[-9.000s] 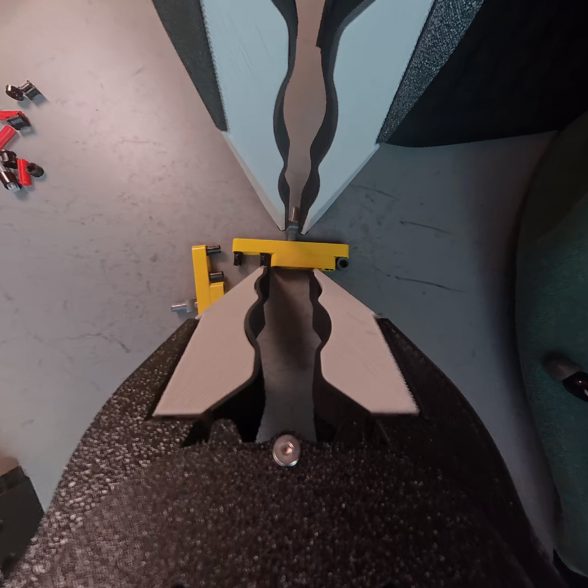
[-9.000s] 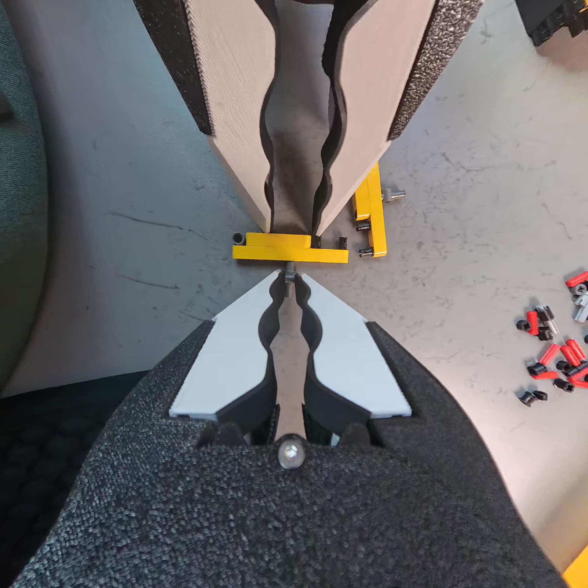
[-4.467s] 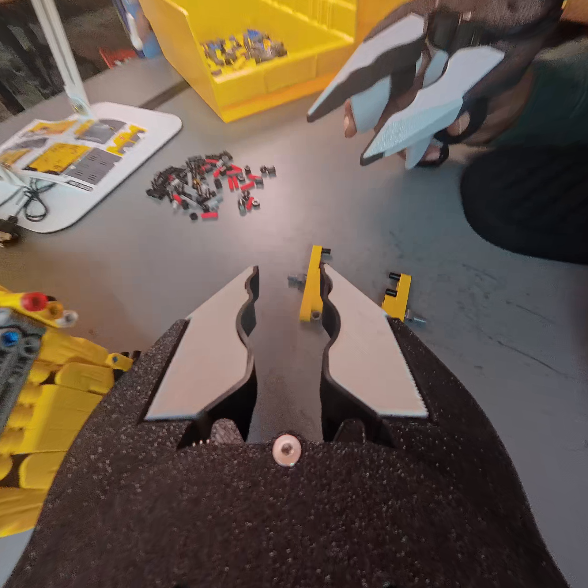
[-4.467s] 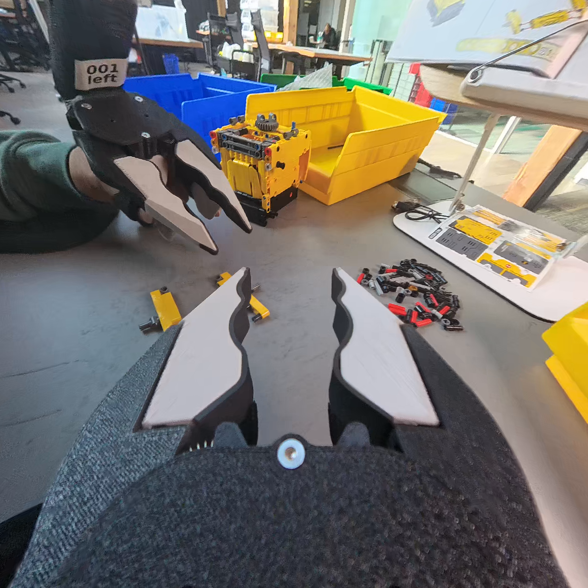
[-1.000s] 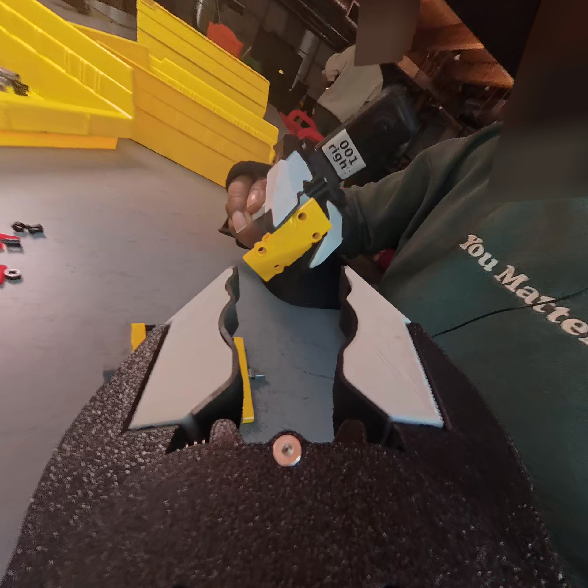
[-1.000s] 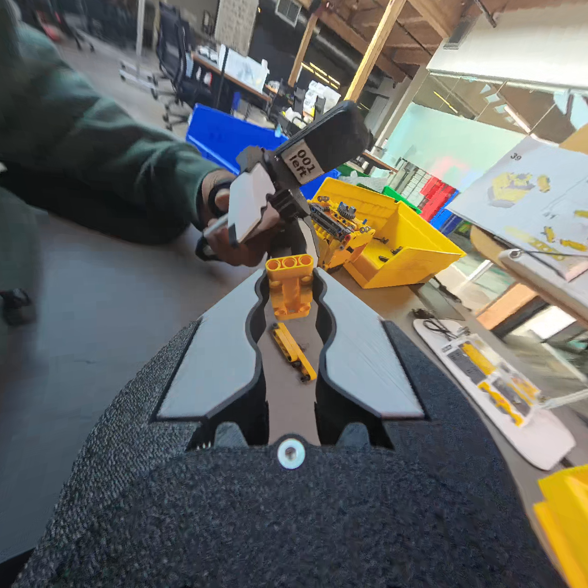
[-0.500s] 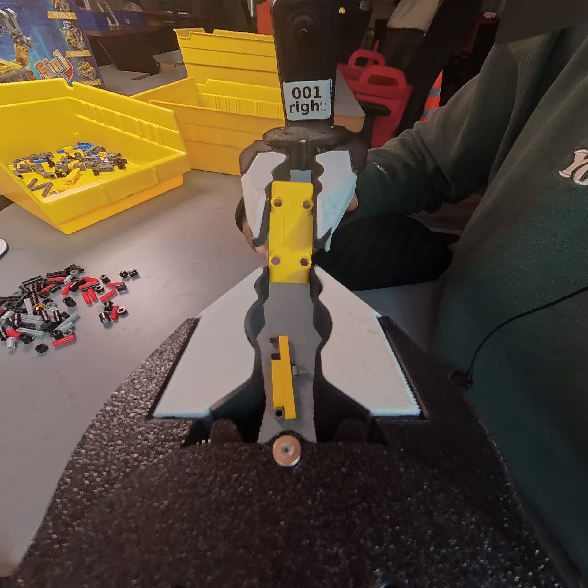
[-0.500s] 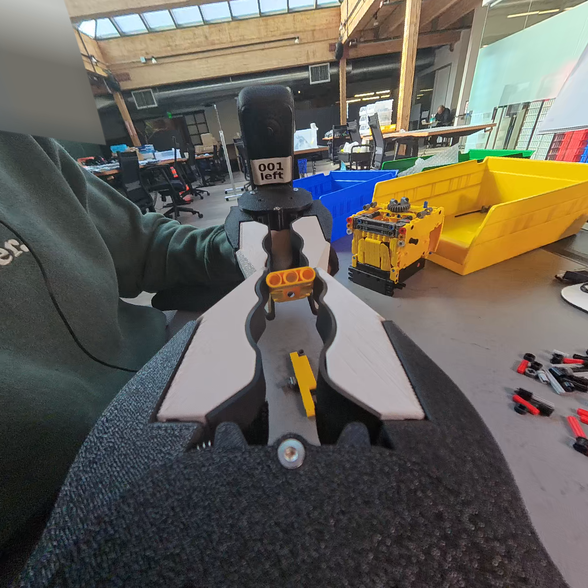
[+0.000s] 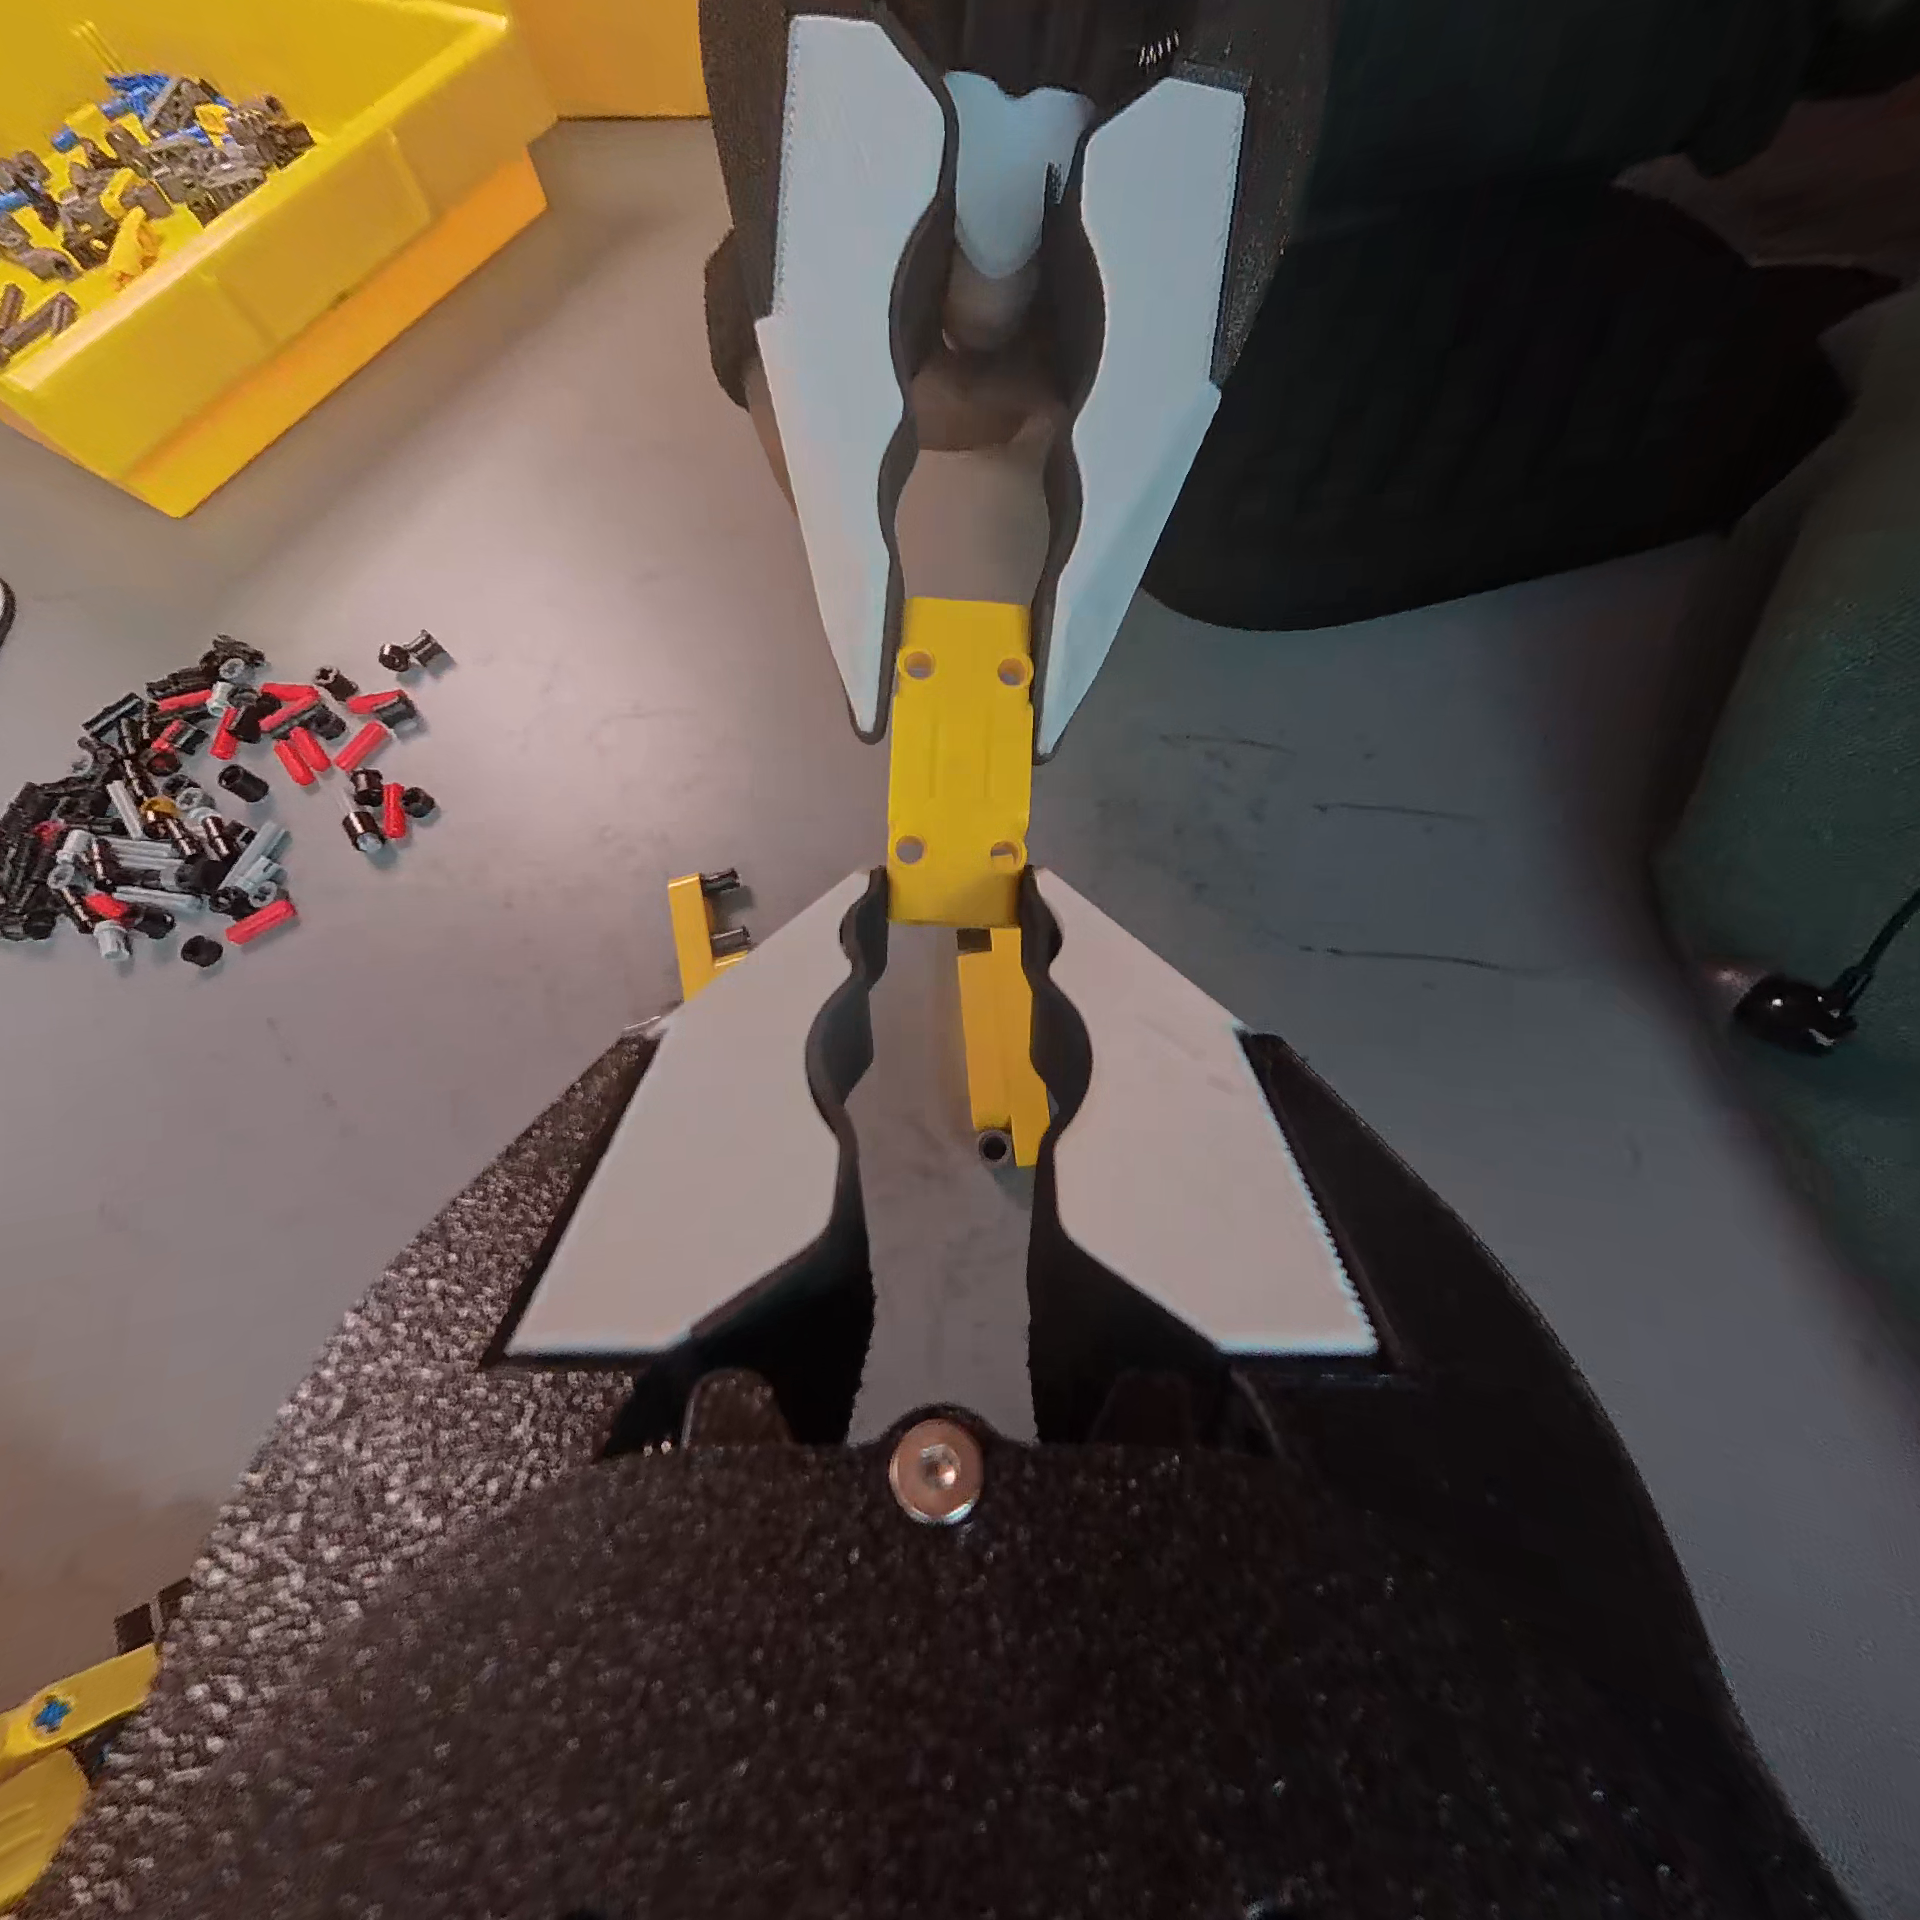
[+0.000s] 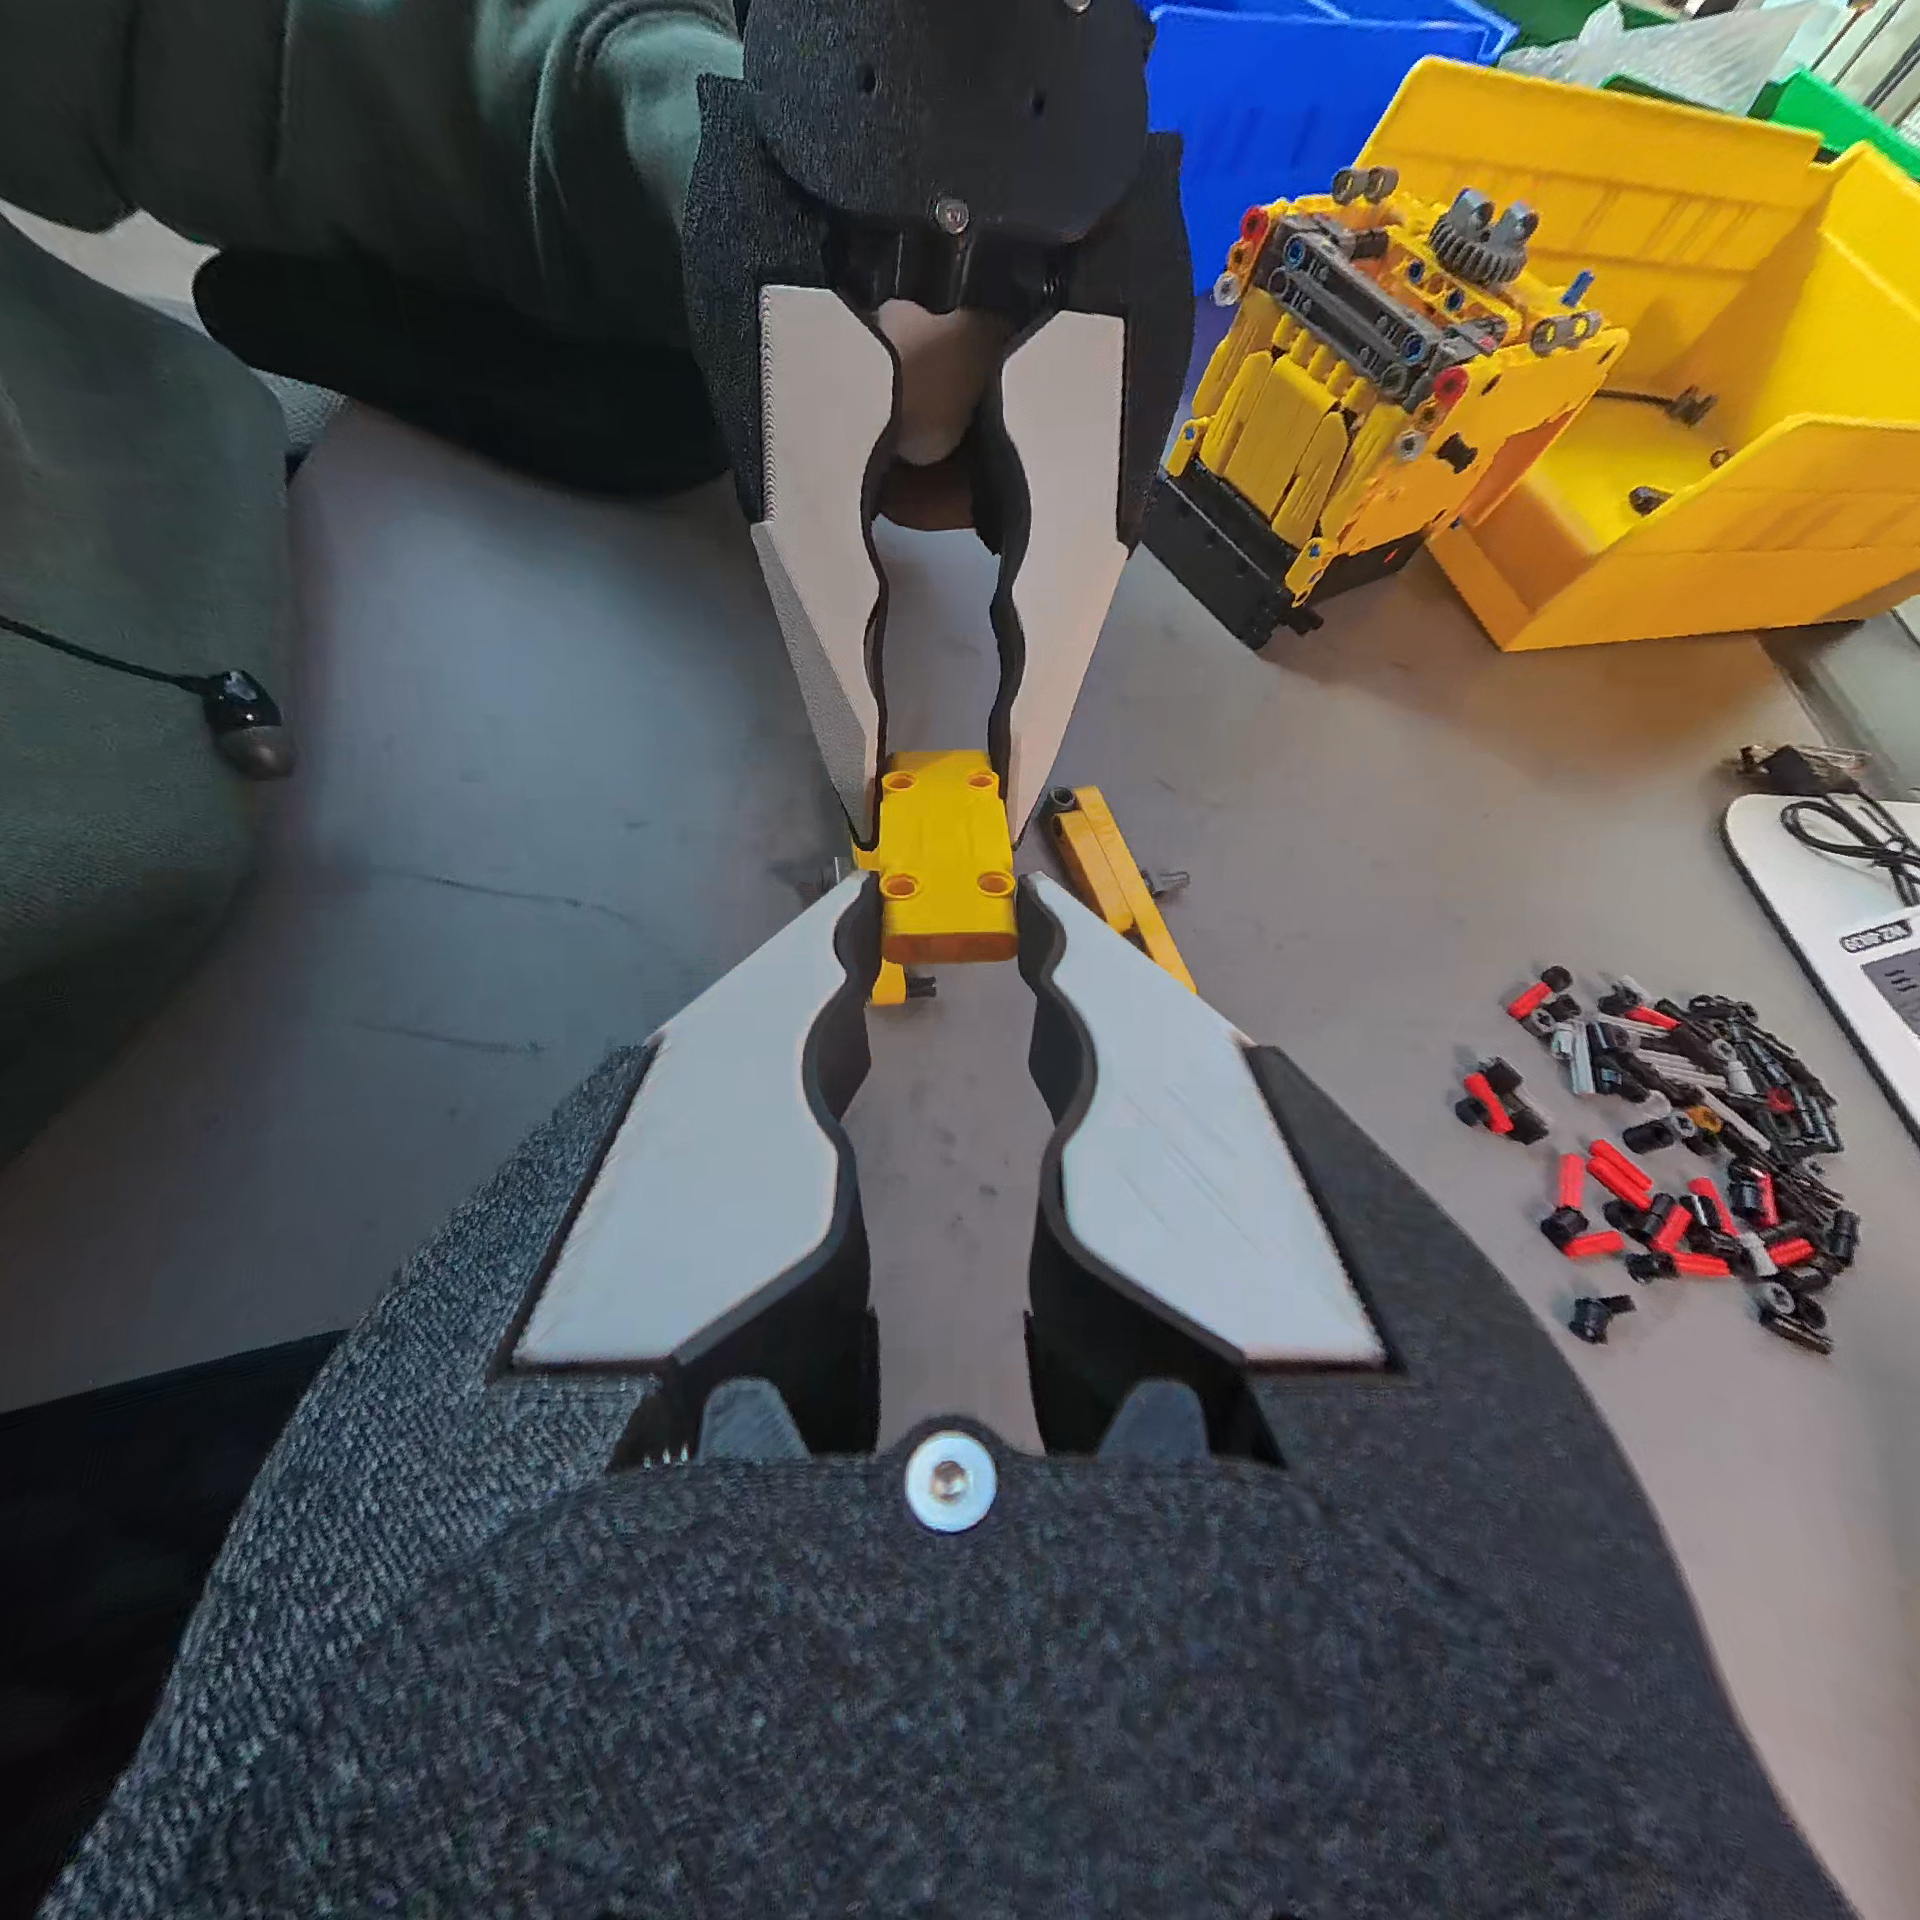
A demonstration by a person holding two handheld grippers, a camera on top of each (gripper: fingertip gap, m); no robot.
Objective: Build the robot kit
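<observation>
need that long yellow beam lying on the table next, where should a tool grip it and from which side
On the long yellow beam, probably the bare stretch between its small side pin and an end, pinched across the narrow width from straight above: it lies flat on the table.

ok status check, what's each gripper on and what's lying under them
Left gripper and right gripper both clamped on the yellow block, one at each end, above the table. Two yellow beams lying beneath. Loose pins off to one side.
</observation>
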